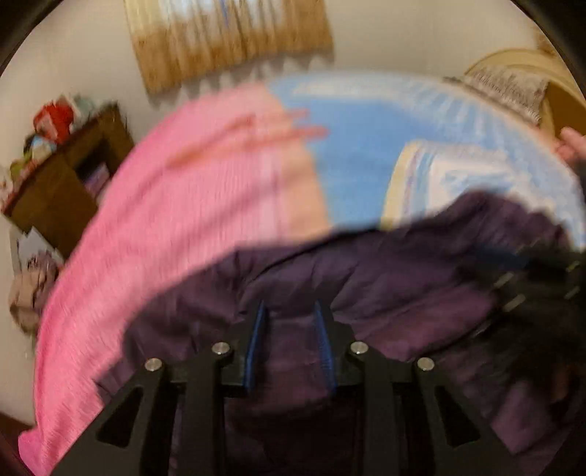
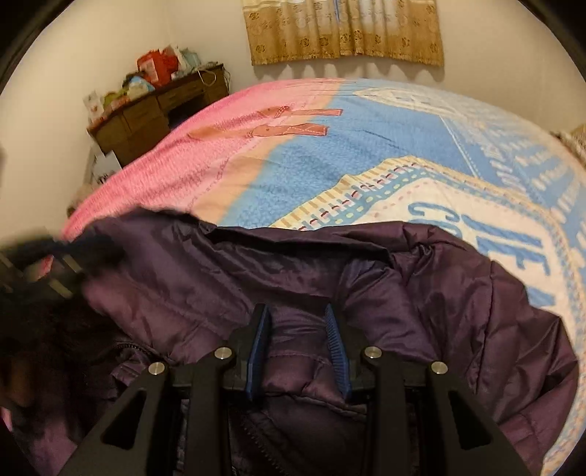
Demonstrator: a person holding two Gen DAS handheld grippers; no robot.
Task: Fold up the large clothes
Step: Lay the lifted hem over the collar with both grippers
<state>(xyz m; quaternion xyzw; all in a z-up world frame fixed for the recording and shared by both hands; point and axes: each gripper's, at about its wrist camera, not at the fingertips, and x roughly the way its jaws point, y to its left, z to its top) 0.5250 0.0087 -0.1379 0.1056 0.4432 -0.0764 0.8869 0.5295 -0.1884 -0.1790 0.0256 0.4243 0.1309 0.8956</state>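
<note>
A dark purple puffer jacket (image 2: 329, 278) lies crumpled on a bed with a pink and blue cover (image 2: 300, 161). My right gripper (image 2: 297, 311) stands over the jacket with its blue-padded jaws apart and purple fabric between them. My left gripper (image 1: 289, 307) also has its jaws apart with jacket fabric (image 1: 384, 278) between them. The left wrist view is blurred by motion. The left gripper's body shows as a dark blur at the left of the right wrist view (image 2: 55, 263). A zipper (image 2: 263, 432) runs down the jacket below the right gripper.
A brown wooden desk (image 2: 154, 113) with bags and clutter stands against the wall beyond the bed's left side. A tan curtain (image 2: 344, 33) hangs on the far wall. A pillow (image 1: 509, 91) and headboard lie at the bed's far right.
</note>
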